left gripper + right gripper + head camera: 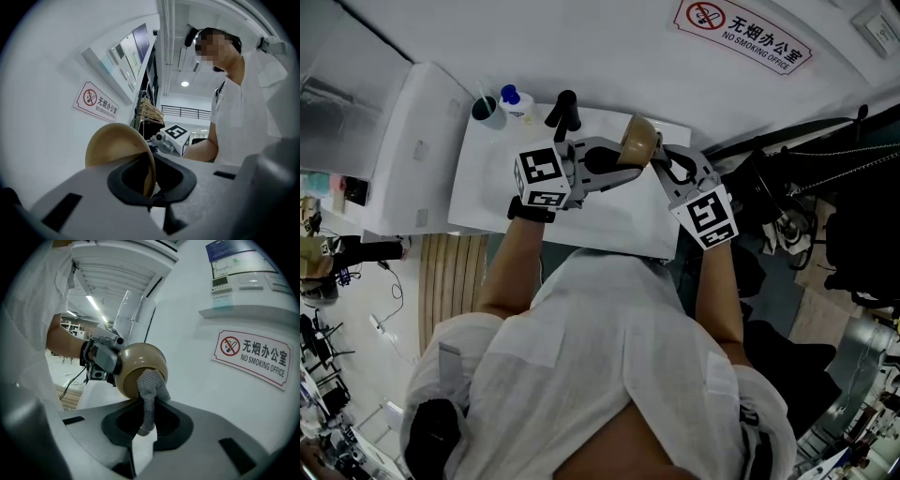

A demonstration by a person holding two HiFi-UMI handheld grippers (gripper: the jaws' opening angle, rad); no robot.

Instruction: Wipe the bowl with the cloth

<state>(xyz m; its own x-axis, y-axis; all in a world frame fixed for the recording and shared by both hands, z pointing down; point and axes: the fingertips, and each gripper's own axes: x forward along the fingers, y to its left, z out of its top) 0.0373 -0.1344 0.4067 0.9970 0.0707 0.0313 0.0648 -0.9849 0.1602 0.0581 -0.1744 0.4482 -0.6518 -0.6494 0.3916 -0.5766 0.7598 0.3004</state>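
A tan bowl is held up in the air above the white table, tipped on its side. My left gripper is shut on its rim; in the left gripper view the bowl's thin wall runs down between the jaws of the left gripper. My right gripper is shut on a grey knitted cloth. The cloth's free end lies against the bowl at its lower edge. In the head view the right gripper meets the bowl from the right, and the cloth is hidden there.
At the table's far edge stand a dark cup, a blue-capped bottle and a black object. A white cabinet flanks the table's left. The wall behind carries a no-smoking sign. Cables and dark gear sit to the right.
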